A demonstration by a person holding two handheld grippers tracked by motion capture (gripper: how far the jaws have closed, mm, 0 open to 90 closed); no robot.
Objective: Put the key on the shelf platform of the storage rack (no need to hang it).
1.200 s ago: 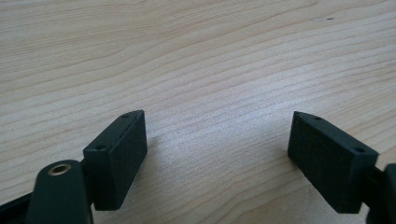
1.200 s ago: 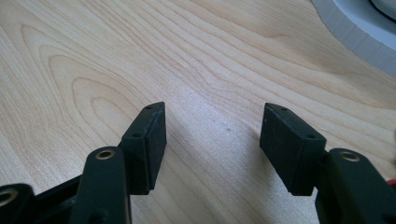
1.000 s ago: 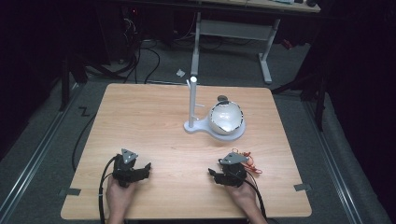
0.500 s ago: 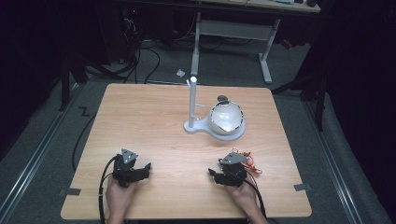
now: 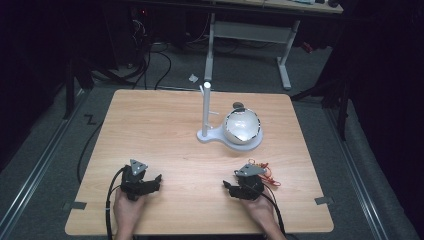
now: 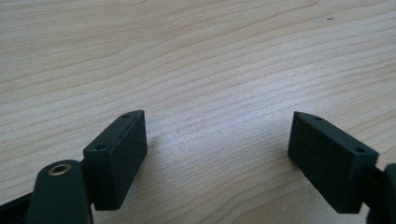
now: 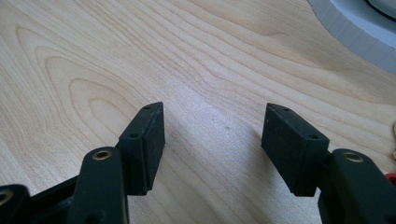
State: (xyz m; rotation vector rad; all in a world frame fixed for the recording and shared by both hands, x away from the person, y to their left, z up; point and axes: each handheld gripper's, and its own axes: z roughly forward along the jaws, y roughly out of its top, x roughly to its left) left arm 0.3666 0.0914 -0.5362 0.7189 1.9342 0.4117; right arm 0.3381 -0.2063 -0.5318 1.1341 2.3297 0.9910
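**Both claws parted and empty on the near edge of the bench**

The left claw (image 5: 145, 181) rests low on the wooden bench (image 5: 160, 125) near its front edge, held in the person's left hand (image 5: 128, 210); in the left gripper view its two black jaws stand wide apart with bare wood grain between them, nothing gripped. The right claw (image 5: 239, 187) sits at the same depth, well apart from the left one, in the right hand (image 5: 260, 212); its jaws have just been opening a little, and in the right gripper view they stand apart over bare wood, clamped on nothing. Just beside the right claw, on its outer side, lies a small tangle of red and orange wires (image 5: 264, 172). Farther back, right of the bench's middle, stands a white stand (image 5: 206, 115) with an upright post; a round white bowl (image 5: 242, 126) sits on its flat base, well apart from both claws; the base's pale curved rim (image 7: 359, 32) shows at the top corner of the right gripper view.
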